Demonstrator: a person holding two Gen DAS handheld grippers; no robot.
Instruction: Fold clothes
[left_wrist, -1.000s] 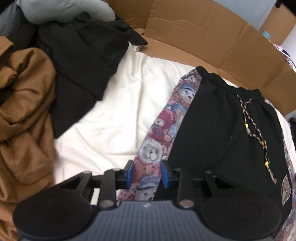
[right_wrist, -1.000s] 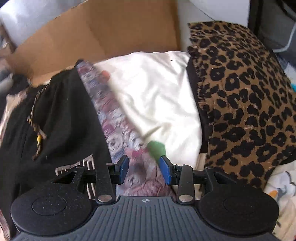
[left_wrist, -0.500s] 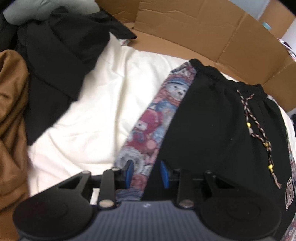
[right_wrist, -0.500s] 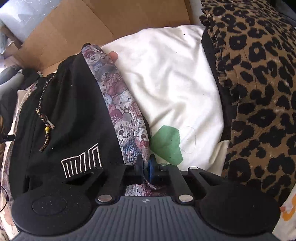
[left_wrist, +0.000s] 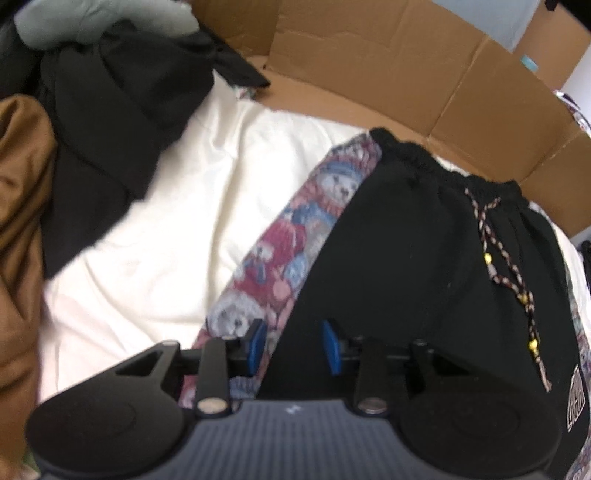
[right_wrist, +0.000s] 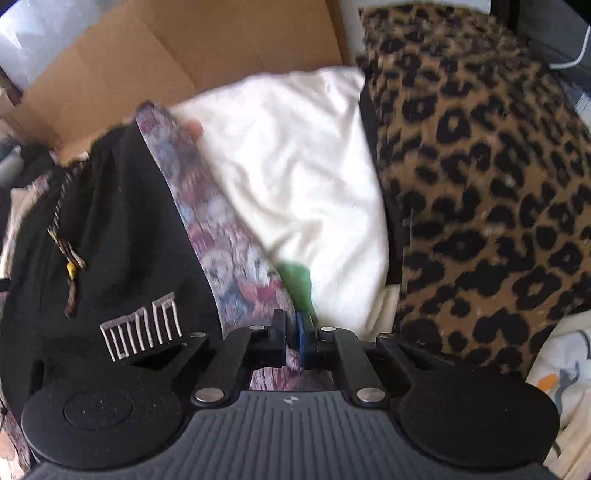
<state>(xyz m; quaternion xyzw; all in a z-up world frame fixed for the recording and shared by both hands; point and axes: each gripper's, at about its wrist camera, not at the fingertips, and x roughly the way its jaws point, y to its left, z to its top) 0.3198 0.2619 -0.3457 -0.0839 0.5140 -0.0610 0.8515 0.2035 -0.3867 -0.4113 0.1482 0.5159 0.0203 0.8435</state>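
Left gripper (left_wrist: 291, 347) jaws apart over pants (left_wrist: 406, 266), right gripper (right_wrist: 290, 334) pinching them (bear-print edge)

A white sheet (left_wrist: 177, 229) covers the bed. A cardboard box (left_wrist: 388, 77) stands behind the sheet, and a leopard-print blanket (right_wrist: 480, 166) lies along its right edge.

Right wrist view is motion-blurred: the bear-print side panel (right_wrist: 225, 236) of the black pants (right_wrist: 122, 236) smears so the figures cannot be read. The right gripper (right_wrist: 290, 338) covers the panel's lower end; cloth appears to sit between the nearly closed pads, though the contact is hidden. The white emblem (left_wrist: 576, 406) in the left wrist view is cut by the frame edge, illegible. The brown garment (left_wrist: 18, 221) runs off-frame left.
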